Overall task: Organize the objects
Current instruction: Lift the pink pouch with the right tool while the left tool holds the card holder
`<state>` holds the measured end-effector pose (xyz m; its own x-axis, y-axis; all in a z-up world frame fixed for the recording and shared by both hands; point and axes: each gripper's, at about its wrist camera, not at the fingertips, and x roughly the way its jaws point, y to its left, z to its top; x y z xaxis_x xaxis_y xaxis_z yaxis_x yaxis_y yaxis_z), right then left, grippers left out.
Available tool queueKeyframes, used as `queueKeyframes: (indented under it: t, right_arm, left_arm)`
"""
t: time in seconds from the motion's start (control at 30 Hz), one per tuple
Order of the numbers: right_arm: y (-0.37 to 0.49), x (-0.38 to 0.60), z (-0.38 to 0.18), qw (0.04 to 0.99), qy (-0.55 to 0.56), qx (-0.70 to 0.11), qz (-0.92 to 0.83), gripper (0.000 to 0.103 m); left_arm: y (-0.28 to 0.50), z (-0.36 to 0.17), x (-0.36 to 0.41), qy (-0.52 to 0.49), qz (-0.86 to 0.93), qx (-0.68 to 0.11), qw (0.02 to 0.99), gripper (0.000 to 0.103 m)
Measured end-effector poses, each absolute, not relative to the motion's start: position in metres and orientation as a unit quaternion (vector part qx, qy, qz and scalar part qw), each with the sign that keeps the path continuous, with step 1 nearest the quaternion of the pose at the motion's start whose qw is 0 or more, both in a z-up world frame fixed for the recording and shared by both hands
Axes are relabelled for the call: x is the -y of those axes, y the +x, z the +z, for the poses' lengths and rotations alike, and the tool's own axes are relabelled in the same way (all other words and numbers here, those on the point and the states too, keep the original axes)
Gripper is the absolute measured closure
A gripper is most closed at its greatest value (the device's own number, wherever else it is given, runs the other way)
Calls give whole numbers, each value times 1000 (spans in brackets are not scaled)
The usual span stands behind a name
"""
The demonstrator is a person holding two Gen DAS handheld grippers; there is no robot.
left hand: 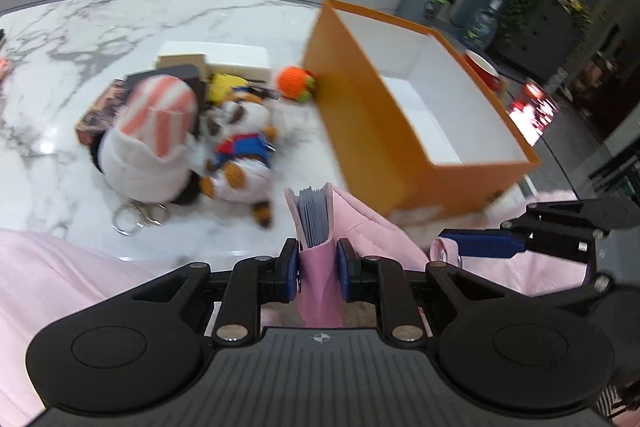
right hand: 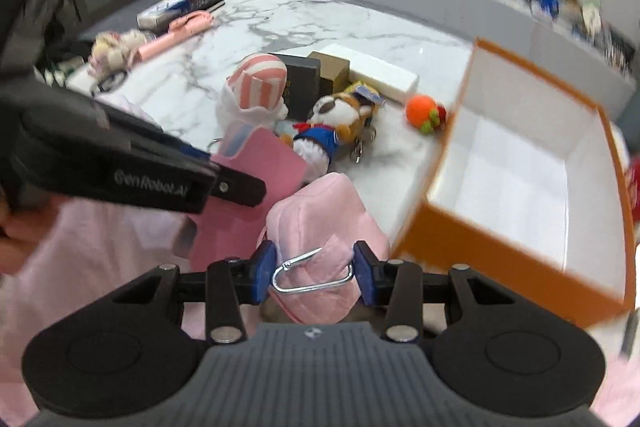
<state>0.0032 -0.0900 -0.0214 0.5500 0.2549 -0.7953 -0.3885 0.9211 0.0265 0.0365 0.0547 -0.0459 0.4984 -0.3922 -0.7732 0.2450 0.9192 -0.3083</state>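
My left gripper (left hand: 318, 261) is shut on a pink card holder (left hand: 316, 219) with grey cards in it, held near the table's front edge; the holder also shows in the right wrist view (right hand: 264, 155). My right gripper (right hand: 316, 273) is shut on a pink plush pouch (right hand: 320, 223) with a silver carabiner (right hand: 308, 277). An open orange box (left hand: 372, 131) with a white inside stands right of both; it also shows in the right wrist view (right hand: 520, 187). A striped plush (left hand: 156, 135), a dog plush (left hand: 240, 147) and an orange knitted ball (left hand: 294, 83) lie on the marble table (left hand: 120, 27).
Dark and tan small boxes (right hand: 316, 75) and a long white box (right hand: 380, 71) lie behind the plush toys. A key ring (left hand: 136, 215) lies in front of the striped plush. A pink phone and clutter (right hand: 172, 27) sit at the table's far left. Pink cloth (left hand: 60, 287) covers the foreground.
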Motion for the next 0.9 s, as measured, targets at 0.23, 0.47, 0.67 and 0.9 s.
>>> queueKeyframes:
  t: [0.23,0.47,0.67,0.9]
  right_arm:
    - [-6,136,-25,861,67,-482,150,58]
    - [4,151,-45,868,101,-475,108,59]
    - [0,169,-49,877,124,-454,99,39]
    - [-16,193,-51,872,136,-465,67,41]
  left_arm:
    - [27,-58,-32,-67,-204,-473,855,81]
    - [27,-68,-20,-64,-204,-484,848,81]
    - [27,-71,-15,-52,-205,-487,848,81]
    - [26,-69,-9,-31,-211,-486,848,81]
